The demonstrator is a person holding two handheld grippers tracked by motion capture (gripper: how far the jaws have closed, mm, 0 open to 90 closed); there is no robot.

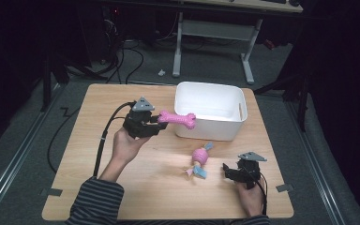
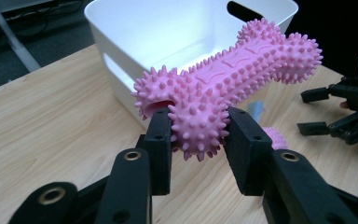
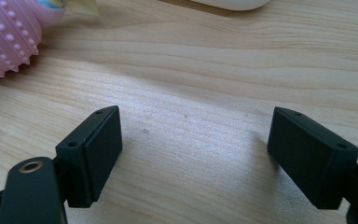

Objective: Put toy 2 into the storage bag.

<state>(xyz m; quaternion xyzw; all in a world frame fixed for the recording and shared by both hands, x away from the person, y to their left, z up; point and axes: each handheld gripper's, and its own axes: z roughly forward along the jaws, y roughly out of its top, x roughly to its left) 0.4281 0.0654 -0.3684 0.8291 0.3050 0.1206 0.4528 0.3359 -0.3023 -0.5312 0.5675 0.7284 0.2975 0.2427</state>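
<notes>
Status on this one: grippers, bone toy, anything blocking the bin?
Left gripper shut on pink spiky bone, beside white bin. Right gripper open, empty. Path clear.

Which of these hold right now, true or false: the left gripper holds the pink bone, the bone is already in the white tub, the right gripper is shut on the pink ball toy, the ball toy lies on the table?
1. The left gripper holds the pink spiky bone by one knobbed end. True.
2. The bone lies inside the white tub. False: it is held in the air at the tub's near left corner, outside it.
3. The right gripper is shut on the pink ball toy. False: its jaws stand open over bare wood, with nothing between them.
4. The ball toy lies on the table, in front of the tub. True.
</notes>
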